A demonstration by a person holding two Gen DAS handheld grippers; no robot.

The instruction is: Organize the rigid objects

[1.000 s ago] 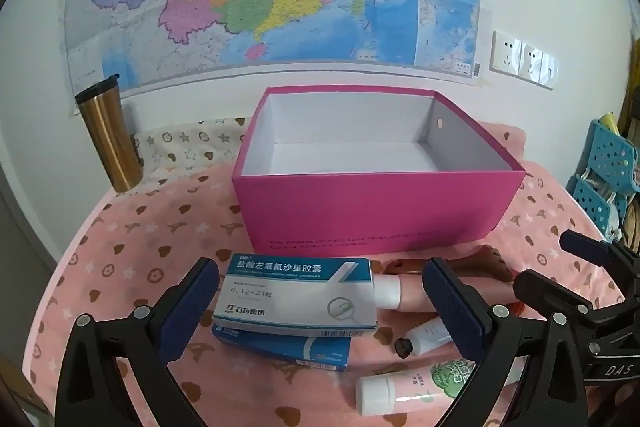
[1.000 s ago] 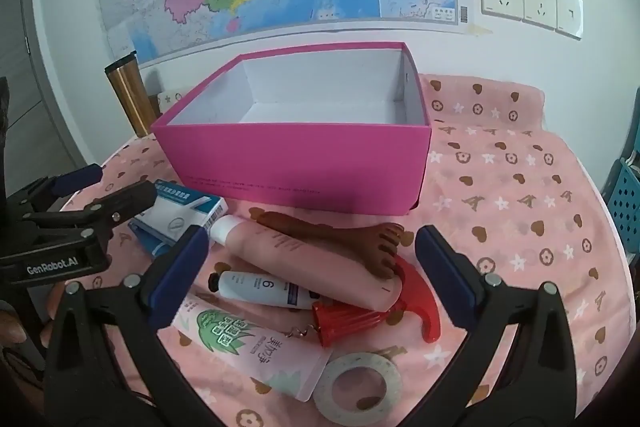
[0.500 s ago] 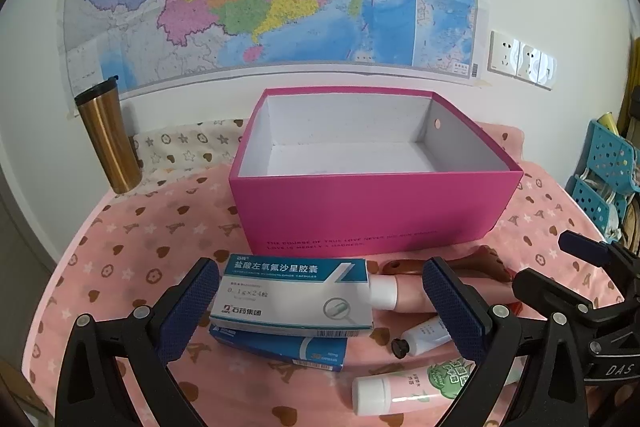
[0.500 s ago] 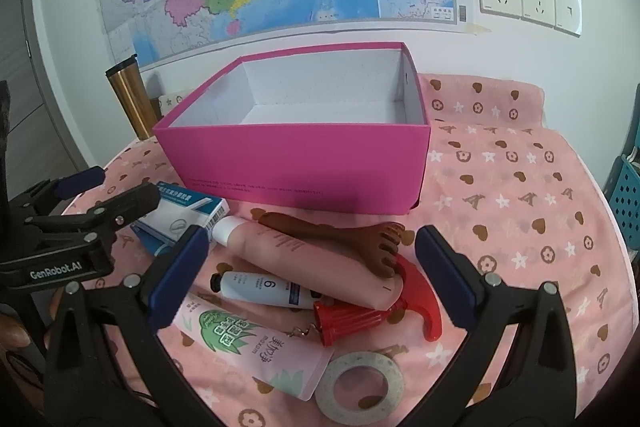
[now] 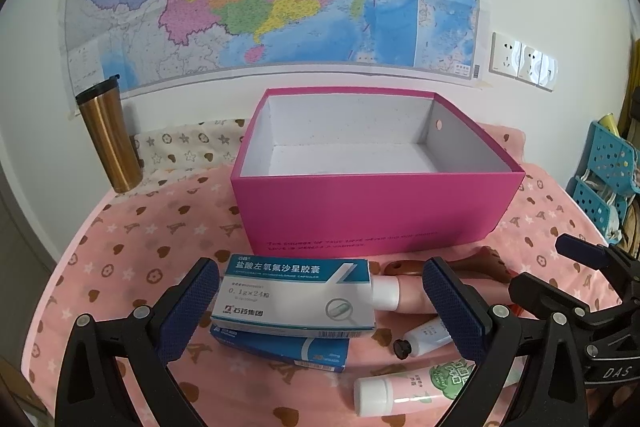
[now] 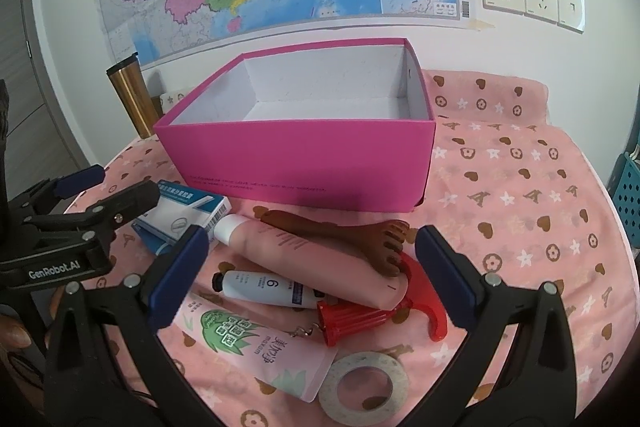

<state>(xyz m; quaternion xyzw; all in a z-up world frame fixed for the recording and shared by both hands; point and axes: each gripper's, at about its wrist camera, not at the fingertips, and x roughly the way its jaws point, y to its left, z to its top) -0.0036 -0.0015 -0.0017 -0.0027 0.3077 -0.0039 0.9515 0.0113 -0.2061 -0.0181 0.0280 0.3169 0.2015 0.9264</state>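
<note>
An open, empty pink box (image 5: 376,211) (image 6: 304,155) stands on the pink cloth. In front of it lie two stacked medicine boxes (image 5: 296,293) (image 6: 188,213), a pink tube (image 6: 316,261), a brown wooden massager (image 6: 340,233), a small white tube (image 6: 268,289), a green-printed tube (image 6: 256,347), a red corkscrew (image 6: 372,315) and a tape roll (image 6: 362,385). My left gripper (image 5: 324,311) is open, its fingers either side of the top medicine box without touching it. My right gripper (image 6: 312,279) is open above the tubes, holding nothing.
A gold tumbler (image 5: 108,139) stands at the back left near the wall with the map. A blue perforated basket (image 5: 604,179) sits off the table's right edge. Bare cloth (image 6: 520,211) lies right of the pile.
Both grippers have risen and drawn back slightly, so the objects sit a little lower in view. Nothing was gripped or moved.
</note>
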